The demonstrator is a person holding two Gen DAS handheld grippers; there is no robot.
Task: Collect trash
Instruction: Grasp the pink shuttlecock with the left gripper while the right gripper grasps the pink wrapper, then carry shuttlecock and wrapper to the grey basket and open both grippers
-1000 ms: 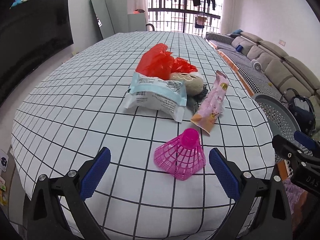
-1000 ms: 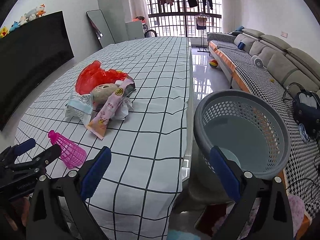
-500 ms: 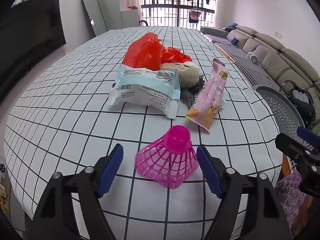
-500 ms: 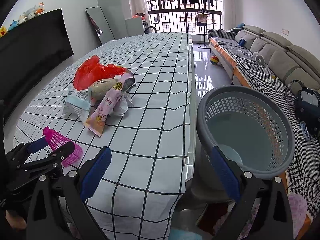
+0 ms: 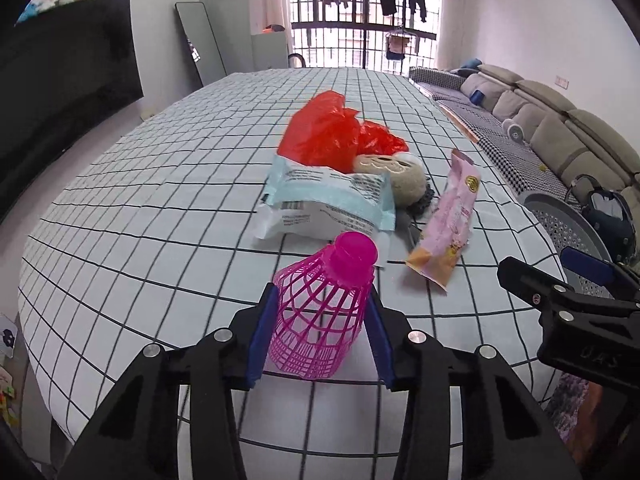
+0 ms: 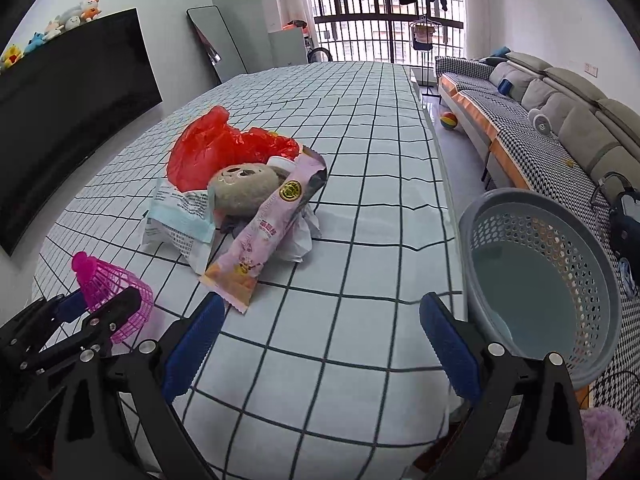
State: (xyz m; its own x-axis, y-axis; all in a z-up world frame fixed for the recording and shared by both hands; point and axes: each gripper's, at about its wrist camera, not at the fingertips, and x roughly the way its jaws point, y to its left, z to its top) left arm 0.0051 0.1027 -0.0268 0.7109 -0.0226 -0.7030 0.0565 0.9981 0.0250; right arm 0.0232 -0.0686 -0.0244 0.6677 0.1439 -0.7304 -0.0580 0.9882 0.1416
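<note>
My left gripper (image 5: 318, 326) is shut on a pink plastic shuttlecock (image 5: 324, 312), its blue pads pressing both sides of the mesh skirt just above the checked tablecloth (image 5: 160, 208); it also shows in the right wrist view (image 6: 108, 292). Behind it lies a trash pile: a red plastic bag (image 5: 332, 136), a white and light-blue packet (image 5: 324, 204), a beige plush toy (image 5: 400, 176) and a pink snack wrapper (image 5: 448, 232). My right gripper (image 6: 320, 340) is open and empty over the table's near right corner. A grey perforated basket (image 6: 536, 280) stands beside the table on the right.
A sofa (image 6: 560, 120) runs along the right wall, with a dark bag (image 6: 628, 220) near the basket. A black TV (image 6: 60, 112) is on the left wall. A small ball (image 6: 448, 120) lies on the floor. A mirror (image 6: 216, 44) leans at the back.
My left gripper moved forward around the shuttlecock and closed on it. My right gripper stayed open and shifted slightly left over the table corner.
</note>
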